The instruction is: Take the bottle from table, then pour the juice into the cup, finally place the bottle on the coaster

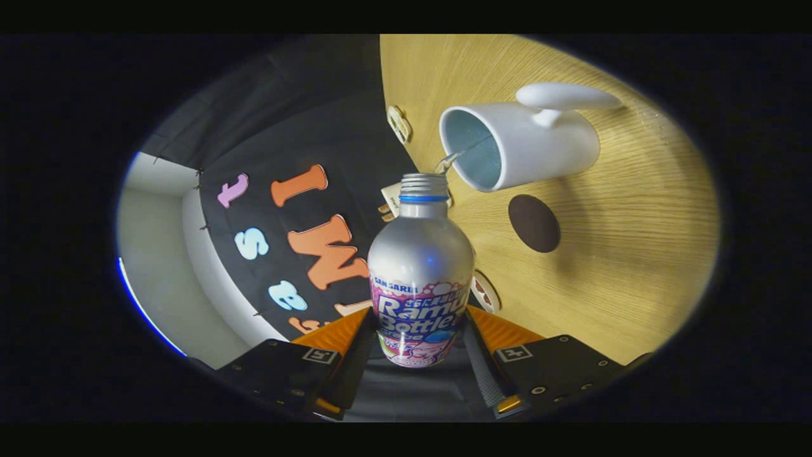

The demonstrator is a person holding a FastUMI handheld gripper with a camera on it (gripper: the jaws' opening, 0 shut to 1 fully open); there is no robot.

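The claw (pixel 420 355) is gripping the bottle (pixel 420 266), pouring into the cup (pixel 520 146) at 1 o'clock; next, I judge, righting it for the coaster (pixel 534 223).

The gripper (pixel 420 330) has both fingers pressed on a silver metal bottle (pixel 420 254), which wears a blue ring under its bare threaded neck and a pink-and-purple printed label with white lettering and blue splashes. A clear thin stream (pixel 451 160) runs from its mouth into a white ceramic cup (pixel 539 149), pale blue-grey inside, with a white handle. A dark brown round coaster (pixel 534 223) lies on the light wooden table (pixel 622 266), whose surface shows fine, even grain lines in a honey tone.
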